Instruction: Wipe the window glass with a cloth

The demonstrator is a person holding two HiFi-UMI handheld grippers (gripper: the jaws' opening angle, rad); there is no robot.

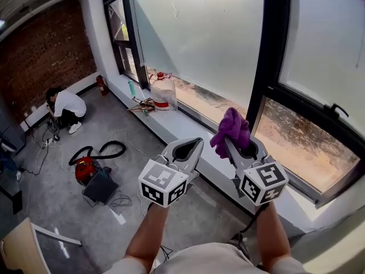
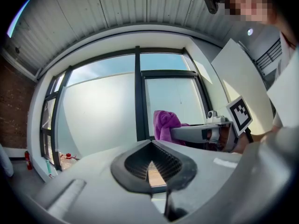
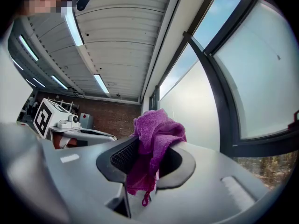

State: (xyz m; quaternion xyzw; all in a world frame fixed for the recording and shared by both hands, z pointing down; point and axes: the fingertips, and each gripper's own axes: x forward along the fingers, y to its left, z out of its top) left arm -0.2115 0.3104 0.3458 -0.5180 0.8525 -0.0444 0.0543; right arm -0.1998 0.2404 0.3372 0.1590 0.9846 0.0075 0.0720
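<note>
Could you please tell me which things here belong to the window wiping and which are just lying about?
In use: purple cloth, right gripper, window glass.
Lying about: red vacuum cleaner, fire extinguisher, green bottle, white sack.

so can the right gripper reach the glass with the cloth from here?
Probably yes. The right gripper is shut on the cloth, which bulges past its tips, and nothing stands between it and the glass. The dark frame post looks straight ahead, so aim beside it.

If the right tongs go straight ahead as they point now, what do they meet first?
Probably the window glass beside the dark frame post, with the purple cloth touching first; depth unclear.
</note>
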